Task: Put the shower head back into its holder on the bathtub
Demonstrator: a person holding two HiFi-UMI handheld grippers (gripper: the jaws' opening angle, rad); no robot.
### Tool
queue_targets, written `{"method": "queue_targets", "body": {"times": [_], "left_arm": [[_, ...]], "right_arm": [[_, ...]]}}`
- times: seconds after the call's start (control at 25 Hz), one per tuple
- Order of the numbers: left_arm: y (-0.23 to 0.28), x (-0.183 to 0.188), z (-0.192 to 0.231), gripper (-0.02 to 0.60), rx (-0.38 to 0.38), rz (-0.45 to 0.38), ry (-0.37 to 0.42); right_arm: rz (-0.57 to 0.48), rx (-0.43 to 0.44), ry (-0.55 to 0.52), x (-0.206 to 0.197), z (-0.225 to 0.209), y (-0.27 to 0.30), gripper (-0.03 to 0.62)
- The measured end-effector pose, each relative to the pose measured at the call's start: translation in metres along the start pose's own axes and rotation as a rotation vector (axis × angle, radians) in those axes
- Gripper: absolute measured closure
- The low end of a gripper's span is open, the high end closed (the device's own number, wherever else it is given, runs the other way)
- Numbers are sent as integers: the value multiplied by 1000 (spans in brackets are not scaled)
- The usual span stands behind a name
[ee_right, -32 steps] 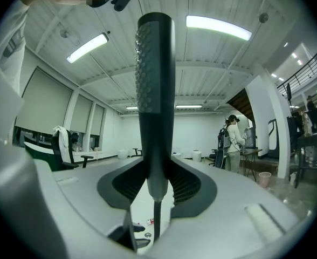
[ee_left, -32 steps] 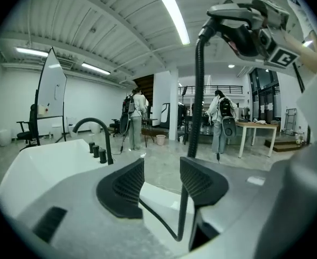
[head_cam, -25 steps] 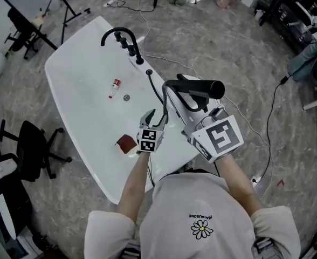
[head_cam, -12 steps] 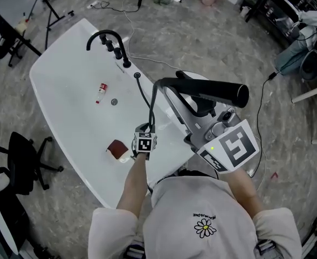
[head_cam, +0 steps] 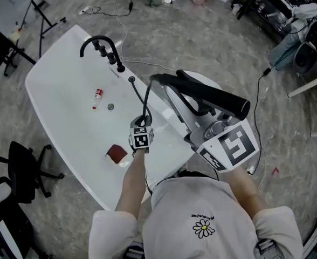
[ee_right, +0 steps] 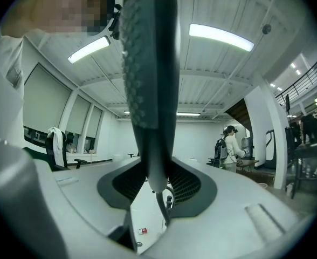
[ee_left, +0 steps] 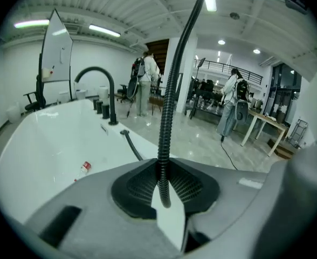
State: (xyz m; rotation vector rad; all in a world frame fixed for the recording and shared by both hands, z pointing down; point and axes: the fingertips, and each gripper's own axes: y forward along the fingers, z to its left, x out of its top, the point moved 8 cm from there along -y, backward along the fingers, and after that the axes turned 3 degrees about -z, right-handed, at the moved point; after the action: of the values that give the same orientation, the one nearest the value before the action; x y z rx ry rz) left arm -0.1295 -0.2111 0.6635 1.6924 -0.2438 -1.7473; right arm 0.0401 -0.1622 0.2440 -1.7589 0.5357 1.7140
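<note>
The black shower head (head_cam: 212, 97) is lifted over the near rim of the white bathtub (head_cam: 61, 101), with my right gripper (head_cam: 201, 115) shut on its handle. In the right gripper view the shower head (ee_right: 147, 90) stands up between the pads of the right gripper (ee_right: 158, 185). Its black ribbed hose (head_cam: 146, 99) runs from a socket on the tub deck (head_cam: 131, 80) to the head. My left gripper (head_cam: 143, 122) sits on the hose, jaws closing. In the left gripper view the hose (ee_left: 169, 107) passes between the pads of the left gripper (ee_left: 165, 185), which touch it on both sides.
A black arched faucet (head_cam: 96, 42) with knobs stands at the tub's far end. Inside the tub lie a small red-and-white bottle (head_cam: 97, 97), a drain (head_cam: 111, 107) and a reddish-brown object (head_cam: 115, 154). A black office chair (head_cam: 23, 171) stands at the left. Cables cross the floor.
My left gripper has dropped onto the hose and its jaws have gone from wide open to closed around it. The right gripper has lifted the shower head a little.
</note>
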Motion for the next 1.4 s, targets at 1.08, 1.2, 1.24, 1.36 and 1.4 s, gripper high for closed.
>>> {"method": "queue_targets", "body": {"times": [1.08, 1.2, 1.24, 1.36, 1.4], "left_arm": [[51, 314, 43, 520, 79, -609, 151], [82, 288, 50, 520, 82, -543, 113], [92, 277, 54, 520, 87, -519, 108], [120, 242, 72, 520, 108, -451, 84], [129, 229, 79, 520, 112, -428, 72]], "right_arm": [[-78, -85, 63, 0, -62, 27, 454], [-33, -65, 68, -16, -68, 49, 454], [-19, -56, 79, -23, -70, 56, 454], [27, -26, 120, -52, -78, 76, 454], [46, -14, 135, -64, -80, 84, 454]]}}
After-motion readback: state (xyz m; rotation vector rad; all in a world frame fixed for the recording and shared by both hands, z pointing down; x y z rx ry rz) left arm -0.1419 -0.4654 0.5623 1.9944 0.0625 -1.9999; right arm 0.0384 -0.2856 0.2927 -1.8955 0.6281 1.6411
